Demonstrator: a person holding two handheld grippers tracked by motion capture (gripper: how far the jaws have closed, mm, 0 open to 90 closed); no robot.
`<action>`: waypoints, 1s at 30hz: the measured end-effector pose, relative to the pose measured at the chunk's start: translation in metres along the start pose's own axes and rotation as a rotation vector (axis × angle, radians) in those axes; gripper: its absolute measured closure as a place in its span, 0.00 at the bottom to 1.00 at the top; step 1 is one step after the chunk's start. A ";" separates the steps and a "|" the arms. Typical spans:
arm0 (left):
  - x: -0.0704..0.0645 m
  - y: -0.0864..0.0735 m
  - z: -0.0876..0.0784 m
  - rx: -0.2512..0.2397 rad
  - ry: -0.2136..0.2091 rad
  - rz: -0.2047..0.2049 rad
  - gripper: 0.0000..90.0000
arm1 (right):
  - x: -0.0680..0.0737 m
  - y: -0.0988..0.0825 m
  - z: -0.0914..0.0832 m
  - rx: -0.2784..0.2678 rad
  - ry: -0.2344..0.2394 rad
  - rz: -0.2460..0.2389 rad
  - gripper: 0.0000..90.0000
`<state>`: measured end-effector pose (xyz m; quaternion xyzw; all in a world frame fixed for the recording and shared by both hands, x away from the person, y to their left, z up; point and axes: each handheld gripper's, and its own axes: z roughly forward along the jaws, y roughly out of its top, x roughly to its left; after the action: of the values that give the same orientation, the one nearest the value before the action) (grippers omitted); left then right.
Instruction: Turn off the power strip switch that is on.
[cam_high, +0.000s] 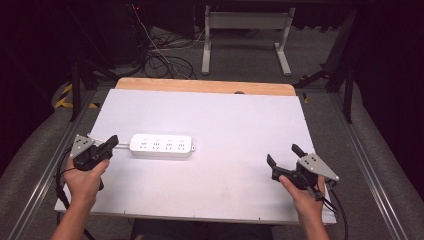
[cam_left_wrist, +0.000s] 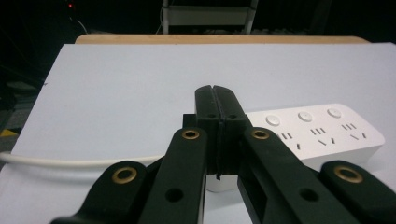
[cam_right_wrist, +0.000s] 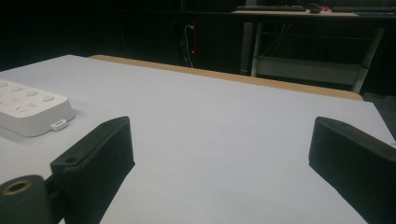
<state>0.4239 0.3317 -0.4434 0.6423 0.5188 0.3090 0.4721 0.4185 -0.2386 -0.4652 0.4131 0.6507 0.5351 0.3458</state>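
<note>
Two grippers are in play, and only your left gripper is at the work: its black jaws are pressed flat together with nothing visibly between them, just short of the near-left end of the white rectangular plastic power strip, which lies flat on the white tabletop left of centre with its sockets facing up. From the left gripper view, the closed tips sit over the strip's cord end, and the white round cord runs off to the left beneath the jaw arms; whether the tips touch the casing cannot be told. If you mean to nudge or steady the strip, keep the closed tips low and square to its short end so it slides straight rather than pivoting, and mind the cord, which looks likely to drag or twist the body if you snag it. If you mean to lift it, you will need to spread the jaws across its narrow width first. Your right gripper rests well apart near the table's right front, jaws wide open and holding nothing; in its own view the strip's far end shows off to the left. Little stands in the way: the board is bare, with a wooden strip along its far edge and a grey metal frame on the floor beyond.
</note>
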 end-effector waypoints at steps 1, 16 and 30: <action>0.000 0.000 0.000 0.000 0.000 0.000 1.00 | 0.000 0.000 0.000 -0.003 0.003 0.000 0.08; -0.020 0.023 0.044 0.201 -0.033 0.171 1.00 | 0.001 0.000 0.001 0.003 0.007 0.012 0.09; -0.029 0.030 0.080 0.319 -0.069 0.196 1.00 | 0.003 -0.002 0.002 0.009 0.014 0.017 0.09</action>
<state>0.4979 0.2811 -0.4424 0.7666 0.4796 0.2451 0.3497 0.4182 -0.2353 -0.4673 0.4162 0.6522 0.5379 0.3346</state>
